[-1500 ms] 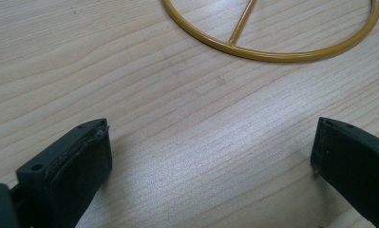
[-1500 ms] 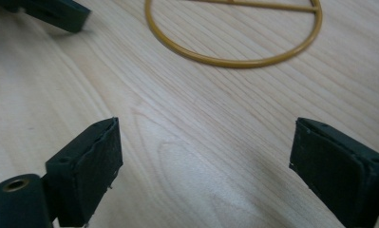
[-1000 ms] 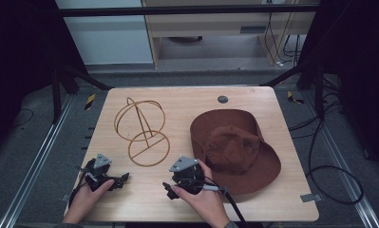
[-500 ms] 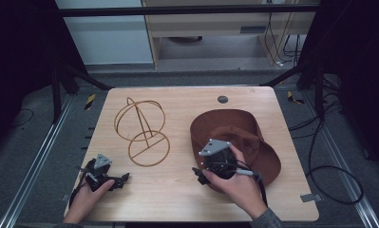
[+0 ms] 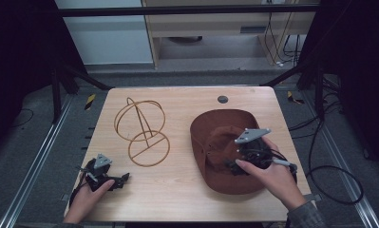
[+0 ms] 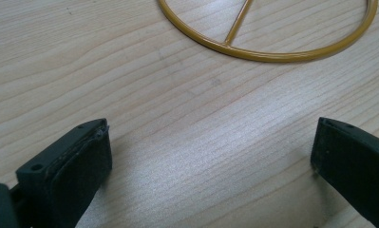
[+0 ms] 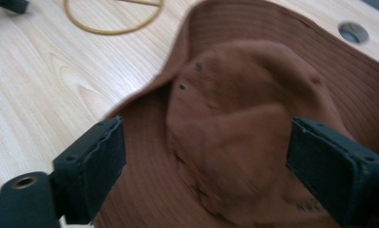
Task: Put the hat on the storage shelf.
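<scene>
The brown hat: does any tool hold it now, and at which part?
Nothing is held. The right tool is over the hat crown with jaws wide open, which have just been opening; the left tool is open over the table.

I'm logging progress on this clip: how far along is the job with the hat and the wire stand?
Nothing looks finished: the brown hat lies on the table, apart from the wire stand. In hand: the right gripper hovers over the hat's crown, jaws wide and just opening further, not gripping. The left gripper rests open near the stand's base. Left: grasping the hat, probably placing it on the stand.
</scene>
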Demonstrator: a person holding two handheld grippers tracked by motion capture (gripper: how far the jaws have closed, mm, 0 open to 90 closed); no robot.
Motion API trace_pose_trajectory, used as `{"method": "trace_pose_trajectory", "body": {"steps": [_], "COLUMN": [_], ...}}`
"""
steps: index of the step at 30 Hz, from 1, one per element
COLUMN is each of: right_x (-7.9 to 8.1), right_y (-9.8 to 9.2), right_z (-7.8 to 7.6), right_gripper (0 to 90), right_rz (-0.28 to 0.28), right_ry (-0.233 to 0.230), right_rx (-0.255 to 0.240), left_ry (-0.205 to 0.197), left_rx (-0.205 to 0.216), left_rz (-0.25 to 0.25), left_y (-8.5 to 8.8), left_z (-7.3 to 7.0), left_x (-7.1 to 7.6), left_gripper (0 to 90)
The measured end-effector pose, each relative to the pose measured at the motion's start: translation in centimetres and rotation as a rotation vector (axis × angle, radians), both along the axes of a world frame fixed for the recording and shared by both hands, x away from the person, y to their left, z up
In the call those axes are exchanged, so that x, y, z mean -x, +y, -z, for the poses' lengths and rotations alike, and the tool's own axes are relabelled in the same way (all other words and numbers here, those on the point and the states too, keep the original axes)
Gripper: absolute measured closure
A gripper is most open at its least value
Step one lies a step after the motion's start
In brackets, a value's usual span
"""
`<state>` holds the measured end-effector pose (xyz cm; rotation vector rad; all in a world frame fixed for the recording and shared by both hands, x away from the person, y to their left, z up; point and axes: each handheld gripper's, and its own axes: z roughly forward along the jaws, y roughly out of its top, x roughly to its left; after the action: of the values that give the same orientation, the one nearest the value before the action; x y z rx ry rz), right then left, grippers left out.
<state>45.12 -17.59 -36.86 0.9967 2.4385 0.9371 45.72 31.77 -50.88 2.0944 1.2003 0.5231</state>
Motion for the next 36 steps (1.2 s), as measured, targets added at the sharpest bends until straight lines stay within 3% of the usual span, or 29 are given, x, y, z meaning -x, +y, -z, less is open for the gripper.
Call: {"method": "trace_pose_trajectory", "body": {"steps": [11, 17, 24, 27, 30, 36], "right_x": [-2.1, -4.2, -6.7, -7.8, -8.6, -9.6], "right_y": [-3.8, -4.3, -4.0, -3.6, -3.1, -2.1], "right_z": [-1.2, -2.1, -2.6, -2.3, -1.3, 0.4], "right_gripper": [17.5, 20.2, 19.3, 17.8, 19.4, 16.3], "right_rz": [0.068, 0.090, 0.068, 0.059, 0.054, 0.037], "right_ry": [0.034, 0.052, 0.069, 0.089, 0.119, 0.158], "right_rx": [0.032, 0.044, 0.051, 0.050, 0.082, 0.064], "left_ry": [0.000, 0.001, -0.001, 0.000, 0.001, -0.002], "left_rx": [0.000, -0.003, -0.008, -0.007, -0.006, -0.003], "left_rz": [-0.001, 0.001, -0.005, -0.002, -0.006, -0.004], "left_y": [0.0, 0.0, -0.2, -0.2, -0.3, -0.4], "left_z": [0.0, 0.0, 0.0, 0.0, 0.0, 0.0], "left_x": [0.0, 0.0, -0.1, -0.1, -0.1, -0.2], "left_gripper": [0.0, 0.0, 0.0, 0.0, 0.0, 0.0]}}
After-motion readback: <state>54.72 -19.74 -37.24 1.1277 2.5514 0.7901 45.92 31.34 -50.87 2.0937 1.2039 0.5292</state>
